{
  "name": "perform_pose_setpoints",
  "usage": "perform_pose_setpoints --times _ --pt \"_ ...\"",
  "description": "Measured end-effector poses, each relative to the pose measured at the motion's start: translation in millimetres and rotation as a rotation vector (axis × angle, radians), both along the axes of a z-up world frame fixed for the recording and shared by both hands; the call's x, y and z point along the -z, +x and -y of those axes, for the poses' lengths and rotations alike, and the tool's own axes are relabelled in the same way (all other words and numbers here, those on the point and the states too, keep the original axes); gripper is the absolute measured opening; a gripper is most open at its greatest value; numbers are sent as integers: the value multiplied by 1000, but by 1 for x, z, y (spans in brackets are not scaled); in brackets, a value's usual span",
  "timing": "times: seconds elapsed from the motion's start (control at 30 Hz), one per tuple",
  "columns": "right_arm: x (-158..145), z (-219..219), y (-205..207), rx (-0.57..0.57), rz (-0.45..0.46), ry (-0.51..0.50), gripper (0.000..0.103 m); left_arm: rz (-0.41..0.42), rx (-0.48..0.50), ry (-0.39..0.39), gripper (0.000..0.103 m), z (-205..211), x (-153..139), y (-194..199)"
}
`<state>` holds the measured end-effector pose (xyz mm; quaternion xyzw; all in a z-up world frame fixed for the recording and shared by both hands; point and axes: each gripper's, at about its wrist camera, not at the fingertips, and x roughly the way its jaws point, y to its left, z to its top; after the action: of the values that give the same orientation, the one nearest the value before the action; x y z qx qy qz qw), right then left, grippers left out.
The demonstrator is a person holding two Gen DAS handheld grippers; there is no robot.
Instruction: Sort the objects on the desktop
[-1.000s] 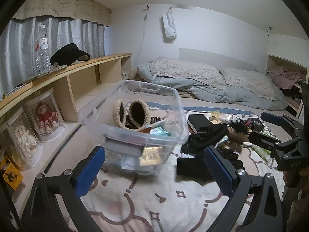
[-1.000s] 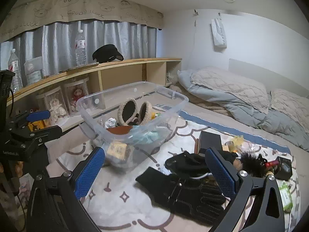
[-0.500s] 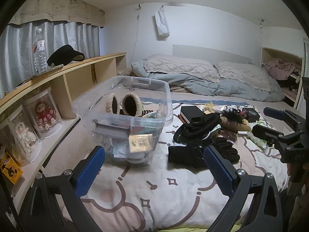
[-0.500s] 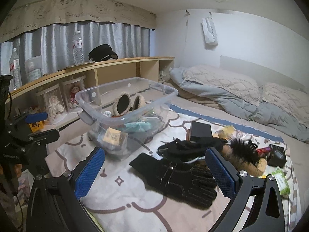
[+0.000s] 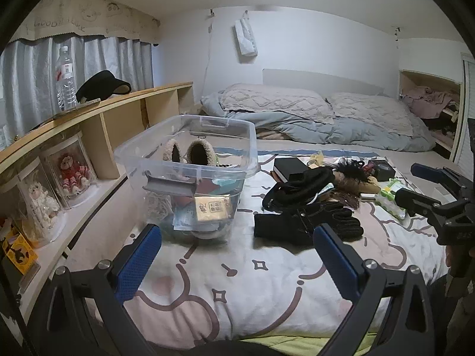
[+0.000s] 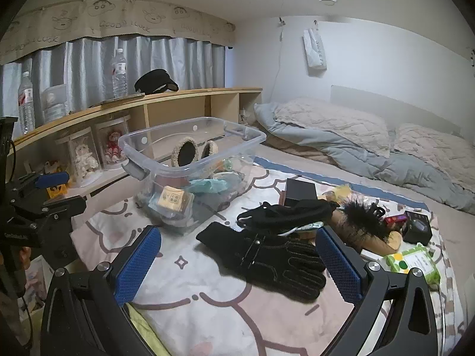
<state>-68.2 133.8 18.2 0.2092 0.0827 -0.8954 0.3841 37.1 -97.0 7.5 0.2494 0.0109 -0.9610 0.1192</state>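
Both grippers are hovering over the near edge of the bed, spread wide and holding nothing. The left gripper (image 5: 237, 249) is filling the bottom of its frame, its blue pads (image 5: 138, 262) framing the bin (image 5: 190, 160) at centre left — a clear plastic tub sitting on the patterned sheet (image 5: 237, 279). Inside it, a pair of fuzzy slippers (image 5: 190, 152) is standing against the far wall, with a tan packet (image 5: 212, 207) pressing against the near wall. The right gripper (image 6: 239, 264) is hanging lower in its frame, and the black glove (image 6: 273, 261) is lying flat between its pads, fingers pointing toward the lower right. Just behind the glove, a black strap bundle (image 6: 285, 212) is resting on the sheet, and a black box (image 6: 299, 191) is sitting behind that. Further right, a feathery black thing (image 6: 362, 216) is lying over something tan, with a green packet (image 6: 415, 262) near the right edge. In the upper left — on the wooden shelf (image 6: 178, 95) — a water bottle (image 6: 119, 74) and a black visor (image 6: 156, 83) are standing against the grey curtain (image 6: 166, 62).
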Motion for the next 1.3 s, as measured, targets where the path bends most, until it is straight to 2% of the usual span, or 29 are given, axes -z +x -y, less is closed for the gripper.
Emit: perform_pose_setpoints --times 0.37,1.3 --pt "-1 -17 11 27 -9 -21 103 -14 13 29 103 -8 0 13" --pt "2 -13 18 0 -8 -1 103 -11 16 31 103 -14 0 18"
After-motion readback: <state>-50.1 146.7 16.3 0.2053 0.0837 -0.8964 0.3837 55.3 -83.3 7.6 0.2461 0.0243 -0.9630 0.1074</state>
